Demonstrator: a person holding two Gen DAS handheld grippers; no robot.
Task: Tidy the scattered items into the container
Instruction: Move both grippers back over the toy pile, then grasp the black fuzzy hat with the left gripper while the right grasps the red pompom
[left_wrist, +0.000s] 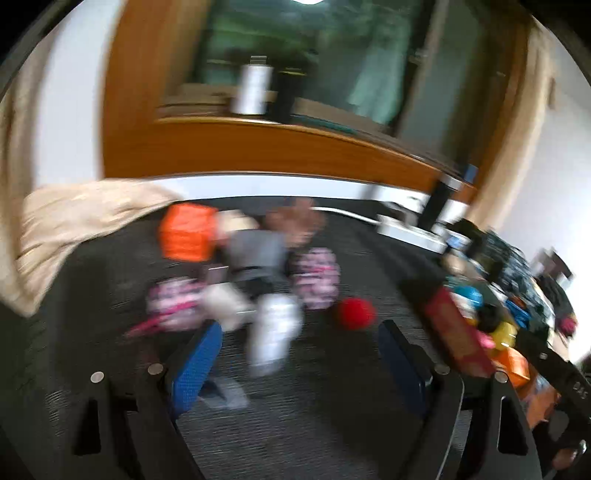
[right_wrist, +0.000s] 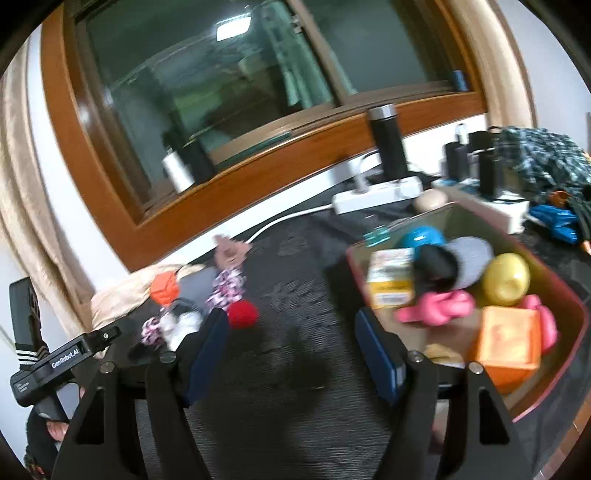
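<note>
Both grippers, left and right, spread apart, empty. Container on right holds several toys. Red ball and doll pile lie loose on desk. Approach ball squarely; round, may roll.

This looks like a lived-in room of a home. A wide wood-framed window with a deep wooden sill fills the far wall, and beige curtains hang at its left side. Flasks stand on the sill: a white one and a dark one. The table is covered in dark cloth, with a white power strip along its far edge, a plaid garment heaped at its far right corner, and toys and small household clutter scattered across it.
</note>
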